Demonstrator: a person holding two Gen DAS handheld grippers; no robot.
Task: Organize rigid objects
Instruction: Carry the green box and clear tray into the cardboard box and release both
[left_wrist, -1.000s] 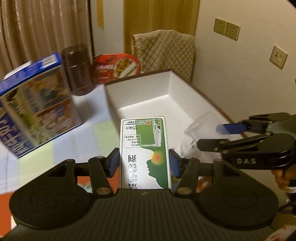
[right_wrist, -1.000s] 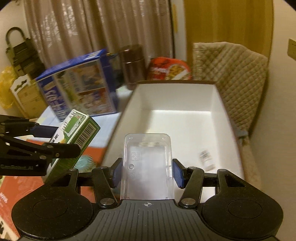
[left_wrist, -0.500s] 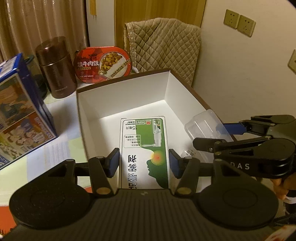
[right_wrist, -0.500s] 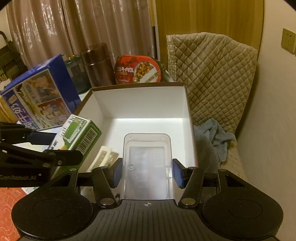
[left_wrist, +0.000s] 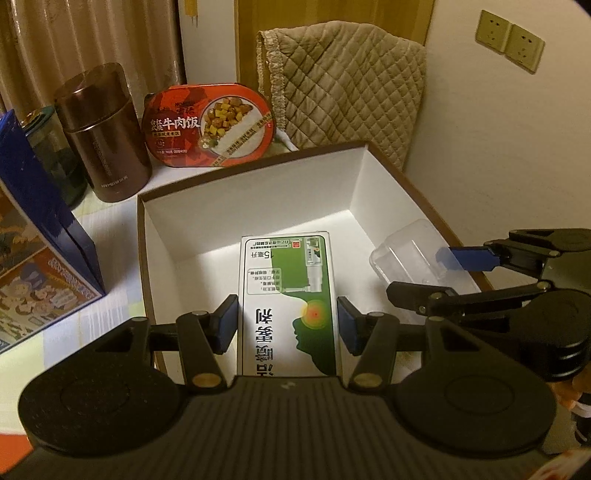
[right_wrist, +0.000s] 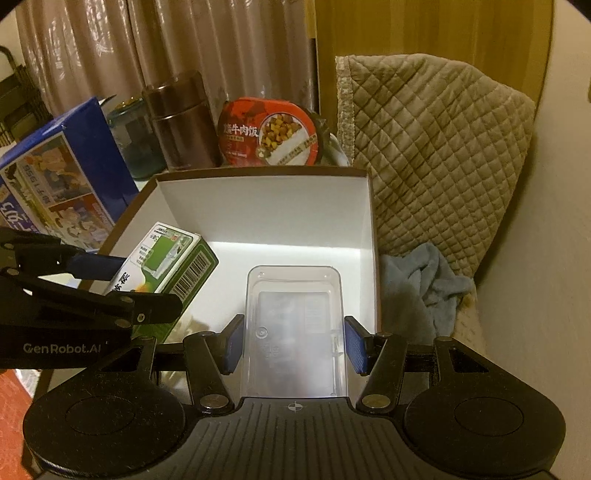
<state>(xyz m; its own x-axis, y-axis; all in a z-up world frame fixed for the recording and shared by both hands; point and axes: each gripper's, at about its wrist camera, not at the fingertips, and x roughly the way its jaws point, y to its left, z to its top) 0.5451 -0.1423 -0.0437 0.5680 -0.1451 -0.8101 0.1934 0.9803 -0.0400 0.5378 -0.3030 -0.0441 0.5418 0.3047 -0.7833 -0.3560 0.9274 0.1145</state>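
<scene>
My left gripper (left_wrist: 288, 325) is shut on a green-and-white carton (left_wrist: 286, 295) and holds it over the open white box (left_wrist: 258, 192). My right gripper (right_wrist: 293, 345) is shut on a clear plastic case (right_wrist: 293, 325), also over the box (right_wrist: 266, 199), near its right wall. In the left wrist view the clear case (left_wrist: 402, 254) and the right gripper (left_wrist: 443, 273) show at the right. In the right wrist view the carton (right_wrist: 166, 266) and the left gripper (right_wrist: 110, 284) show at the left.
Behind the box stand a brown canister (left_wrist: 103, 133), a red meal tray (left_wrist: 210, 125) and a quilted cover (left_wrist: 343, 85). A blue picture box (left_wrist: 33, 258) stands at the left. A blue cloth (right_wrist: 421, 288) lies right of the box.
Both grippers have moved forward and over the white box with their objects. The blue picture box has slid out toward the left edge of the views.
</scene>
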